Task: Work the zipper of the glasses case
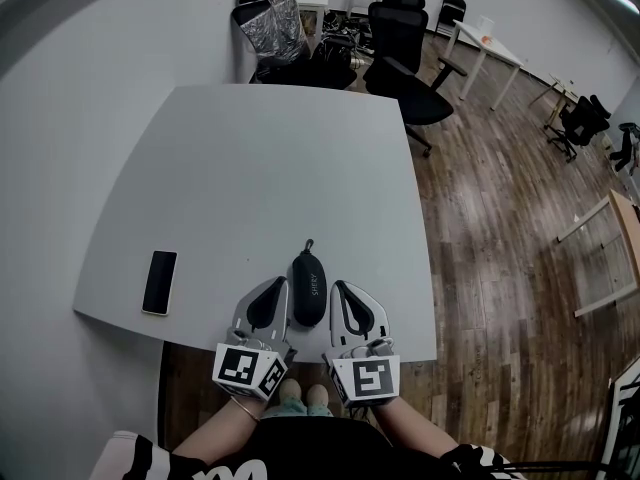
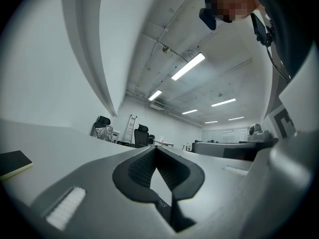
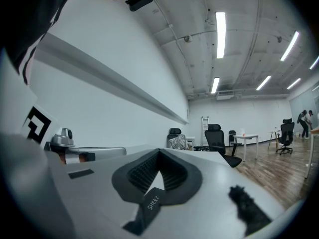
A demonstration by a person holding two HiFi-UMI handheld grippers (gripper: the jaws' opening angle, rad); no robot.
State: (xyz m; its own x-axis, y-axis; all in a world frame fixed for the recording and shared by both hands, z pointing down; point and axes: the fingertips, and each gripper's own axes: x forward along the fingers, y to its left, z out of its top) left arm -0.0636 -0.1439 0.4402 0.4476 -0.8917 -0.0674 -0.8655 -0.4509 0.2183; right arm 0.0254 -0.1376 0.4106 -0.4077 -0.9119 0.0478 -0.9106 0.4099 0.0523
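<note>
Glasses case (image 1: 309, 290), black and printed SHERY in white, lies on the white table (image 1: 250, 168) low in the centre of the head view, between our two grippers, with its zipper pull (image 1: 308, 244) at the far end. Our left gripper (image 1: 279, 282) and right gripper (image 1: 338, 286) sit just beside it, each with its fingers pressed together on nothing. The right gripper view repeats SHERY on a black strip (image 3: 149, 205) under the pads; in the left gripper view that lettering is too blurred to read. At lower left lies a black phone (image 1: 159, 282). Beyond the table stand office chairs (image 1: 405, 53). Only the right gripper view catches people (image 3: 305, 121), at its right edge.
</note>
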